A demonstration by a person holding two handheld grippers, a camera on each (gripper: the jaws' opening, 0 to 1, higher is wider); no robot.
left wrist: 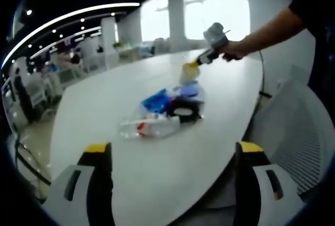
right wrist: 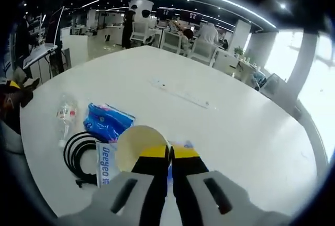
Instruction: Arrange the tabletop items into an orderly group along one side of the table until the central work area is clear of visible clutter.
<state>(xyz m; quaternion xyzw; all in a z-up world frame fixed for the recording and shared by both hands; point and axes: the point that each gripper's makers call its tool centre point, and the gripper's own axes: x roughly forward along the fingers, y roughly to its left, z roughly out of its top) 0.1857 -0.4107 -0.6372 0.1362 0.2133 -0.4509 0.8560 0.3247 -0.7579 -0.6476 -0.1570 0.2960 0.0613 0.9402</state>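
Observation:
My right gripper is shut on the rim of a pale yellow paper cup, holding it just above the pile. In the left gripper view the same cup hangs from the right gripper, which a hand holds over the far end of the items. On the white table lie a clear bottle with a red label, a black cable coil and a blue packet. The bottle, blue packet, cable and a white tissue pack lie below the cup. My left gripper stands open, short of the bottle.
A thin pale strip lies further out on the table. A white mesh chair stands by the table's right edge. Desks, chairs and people fill the office behind.

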